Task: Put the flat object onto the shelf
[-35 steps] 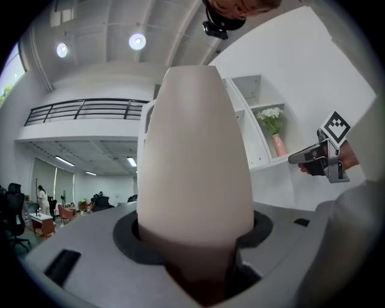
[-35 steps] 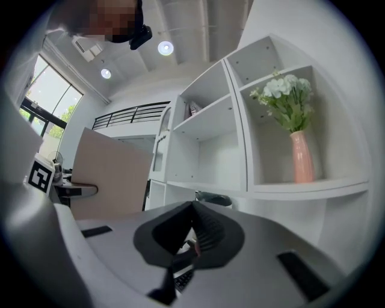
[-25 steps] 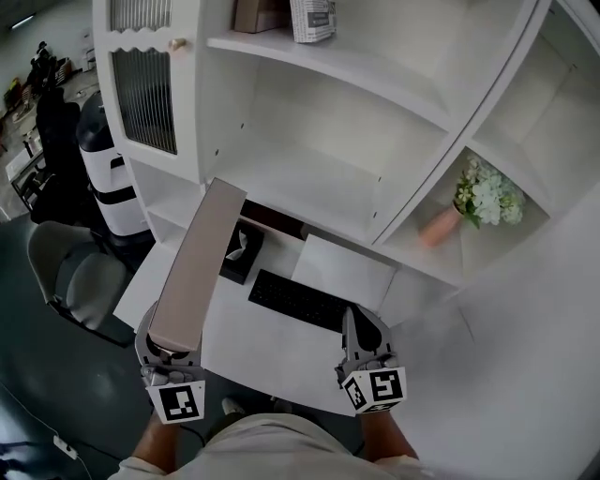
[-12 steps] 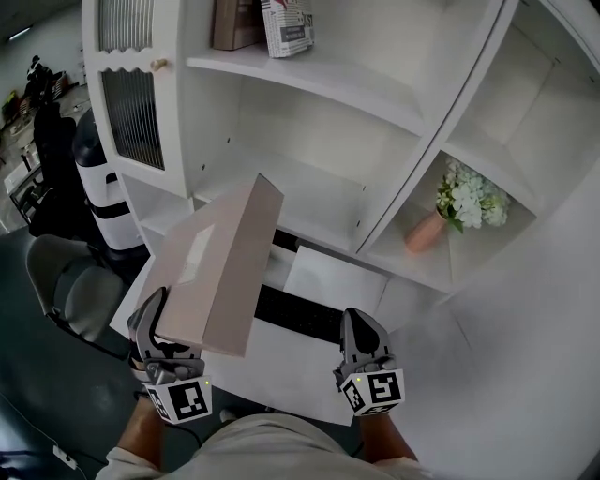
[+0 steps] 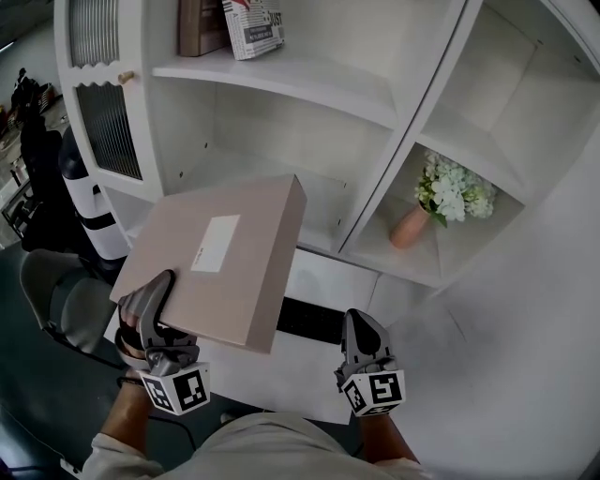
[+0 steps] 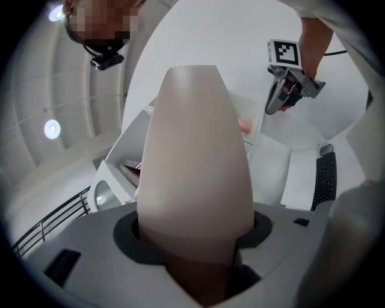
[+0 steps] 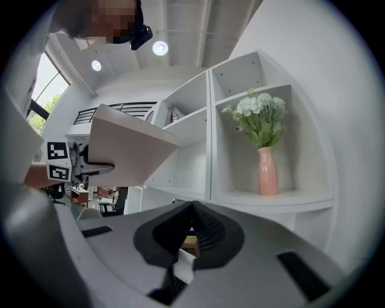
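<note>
Box (image 5: 214, 258) is clamped at its near-left corner by the left gripper (image 5: 155, 305). The right gripper (image 5: 361, 328) is carried low at the right, jaws together, nothing held. Box is held in the air in front of the shelf (image 5: 309, 82), not yet on it. With a one-corner grip, sag is likely, so the far edge should be kept level, landed on the board first, then slid in before release. Books (image 5: 230, 26) at the shelf's left end should be avoided. Box is flat, rigid-looking, beige, with a white label (image 5: 216, 243) on top.
</note>
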